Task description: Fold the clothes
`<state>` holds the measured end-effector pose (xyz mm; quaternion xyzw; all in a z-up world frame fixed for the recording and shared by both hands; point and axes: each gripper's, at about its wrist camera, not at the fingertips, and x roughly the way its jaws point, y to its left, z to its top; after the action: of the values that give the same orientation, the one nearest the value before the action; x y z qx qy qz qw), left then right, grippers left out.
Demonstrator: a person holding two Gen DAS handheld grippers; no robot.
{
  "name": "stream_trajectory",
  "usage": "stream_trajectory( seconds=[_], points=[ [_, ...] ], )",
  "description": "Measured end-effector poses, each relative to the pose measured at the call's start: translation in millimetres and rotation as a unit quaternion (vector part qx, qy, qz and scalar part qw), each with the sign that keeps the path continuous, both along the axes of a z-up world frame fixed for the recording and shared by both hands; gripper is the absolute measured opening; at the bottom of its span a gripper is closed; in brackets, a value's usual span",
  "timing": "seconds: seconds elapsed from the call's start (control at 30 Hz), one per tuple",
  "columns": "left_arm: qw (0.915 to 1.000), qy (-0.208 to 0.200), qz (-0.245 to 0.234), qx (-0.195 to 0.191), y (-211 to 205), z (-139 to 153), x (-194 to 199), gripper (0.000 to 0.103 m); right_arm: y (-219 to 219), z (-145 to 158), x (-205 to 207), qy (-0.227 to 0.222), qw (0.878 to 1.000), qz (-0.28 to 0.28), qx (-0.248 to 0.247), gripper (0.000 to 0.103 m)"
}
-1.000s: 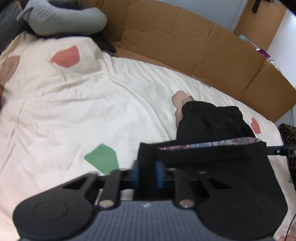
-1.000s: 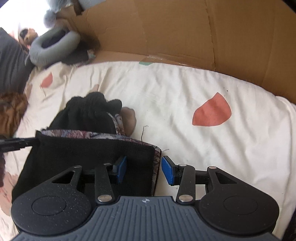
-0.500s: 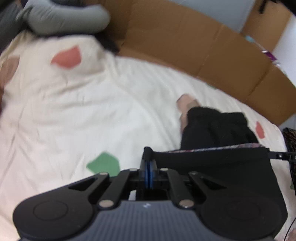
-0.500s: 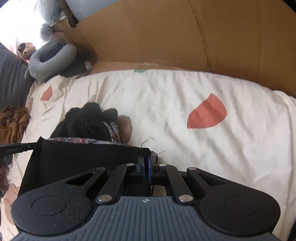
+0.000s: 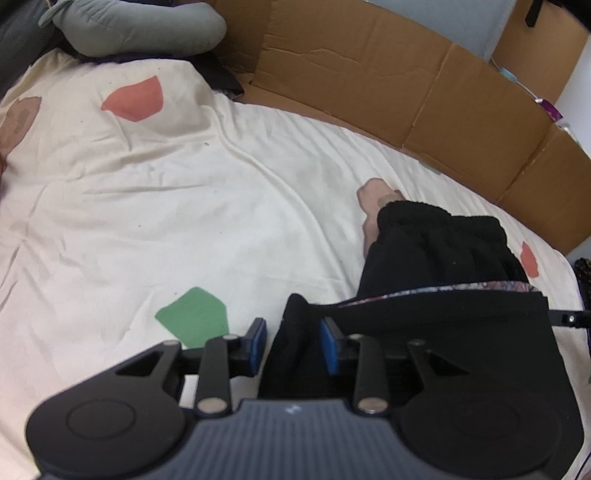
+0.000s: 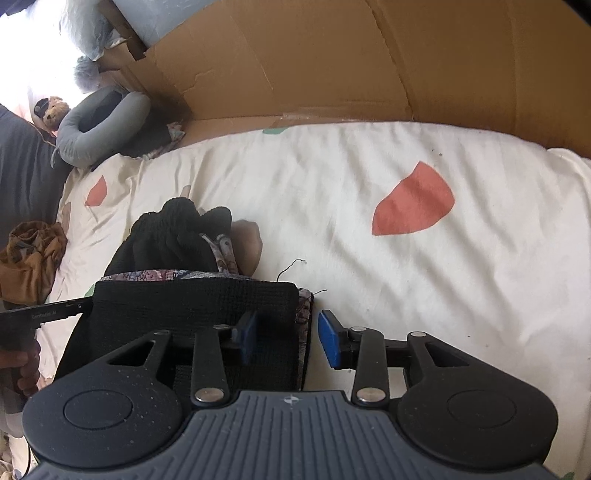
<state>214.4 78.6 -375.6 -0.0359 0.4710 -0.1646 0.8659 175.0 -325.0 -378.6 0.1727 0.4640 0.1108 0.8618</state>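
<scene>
Left wrist view: we note the left gripper (image 5: 292,347) with its jaws parting, blue pads (image 5: 257,345) standing apart; the left corner of the black garment (image 5: 436,266) sits between them, touching the right pad and clear of the left one, so we log no clamp. The garment lies on the cream bedsheet (image 5: 184,206), folded over so that a strip of patterned lining (image 5: 443,290) shows along the fold edge, with a bunched black end further away. A green patch (image 5: 192,317) on the sheet lies just left of the gripper; a red patch (image 5: 135,99) is far up the sheet. A grey pillow (image 5: 136,26) and a cardboard wall (image 5: 406,85) border the bed. Right wrist view: the right gripper (image 6: 287,338) also has its jaws opening; the garment's right edge (image 6: 195,306) lies between the pads, the left pad resting over the black cloth, the right pad over bare sheet (image 6: 369,177) just beside the hem. We see no pinch here either. The tip of the other tool (image 6: 48,314) enters at the left, near the garment's far corner, with a hand (image 6: 22,369) below it. A brown heap of cloth (image 6: 29,258) lies at the sheet's left edge.
</scene>
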Motion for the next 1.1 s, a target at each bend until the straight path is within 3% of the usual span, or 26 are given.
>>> stream_trajectory(
  seconds=[0.37, 0.57, 0.67, 0.73, 0.9, 1.1],
  points=[
    [0.9997, 0.011, -0.013, 0.017, -10, -6, 5, 0.037, 20, -15, 12, 0.009, 0.999, 0.019, -0.041, 0.044],
    [0.9995, 0.014, -0.017, 0.022, -15, -8, 7, 0.038, 32, -13, 14, 0.003, 0.997, 0.048, -0.064, 0.02],
    [0.9996, 0.017, -0.018, 0.015, -15, -8, 7, 0.029, 34, -11, 13, -0.001, 0.996, 0.056, -0.069, 0.01],
    [0.9995, 0.019, -0.023, 0.003, -16, -9, 5, 0.012, 33, -9, 12, -0.004, 0.996, 0.053, -0.068, 0.009],
    [1.0, 0.003, -0.006, 0.006, -14, 1, 1, 0.008, 22, 6, 5, -0.02, 0.997, 0.033, -0.065, 0.008],
    [0.9993, -0.035, 0.01, -0.005, -6, 35, -5, 0.008, 6, 29, -5, -0.039, 0.998, 0.005, -0.049, 0.008]
  ],
)
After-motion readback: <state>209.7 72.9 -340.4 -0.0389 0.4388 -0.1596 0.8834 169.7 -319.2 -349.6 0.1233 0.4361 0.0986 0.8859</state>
